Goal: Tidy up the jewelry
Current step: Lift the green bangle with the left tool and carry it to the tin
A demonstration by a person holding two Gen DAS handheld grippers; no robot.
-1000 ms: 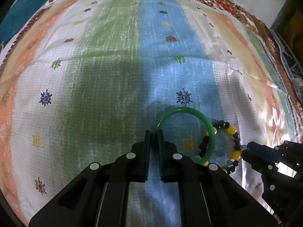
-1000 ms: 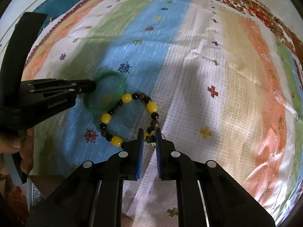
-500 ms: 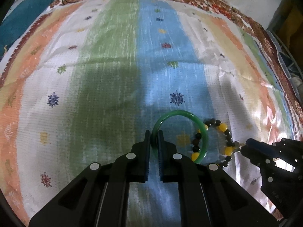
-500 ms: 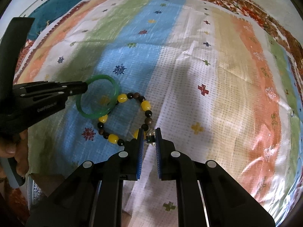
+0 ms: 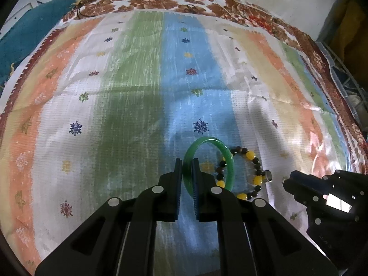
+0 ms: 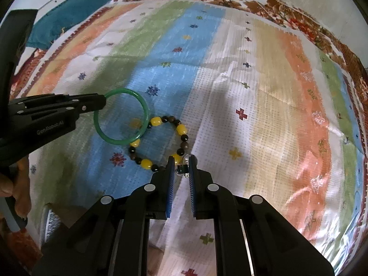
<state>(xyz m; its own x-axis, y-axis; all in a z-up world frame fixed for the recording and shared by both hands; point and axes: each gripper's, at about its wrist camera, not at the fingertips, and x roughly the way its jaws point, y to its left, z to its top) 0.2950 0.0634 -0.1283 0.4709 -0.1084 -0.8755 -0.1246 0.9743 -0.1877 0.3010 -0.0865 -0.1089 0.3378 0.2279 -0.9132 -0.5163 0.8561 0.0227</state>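
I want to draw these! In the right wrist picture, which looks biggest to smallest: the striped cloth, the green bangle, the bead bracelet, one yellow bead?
1. Striped cloth, filling most of the view.
2. Bead bracelet and green bangle: the two loops look about alike, so no ranking between them.
3. One yellow bead, the smallest.

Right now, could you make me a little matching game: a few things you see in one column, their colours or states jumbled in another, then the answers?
Things:
1. bangle
2. beaded bracelet
3. striped cloth
4. left gripper

Descriptions:
A. yellow and dark beads, its clasp end pinched by the right gripper
B. spread out under everything
C. plain green ring
D. shut on the ring's rim

Pairs: 1-C, 2-A, 3-B, 4-D
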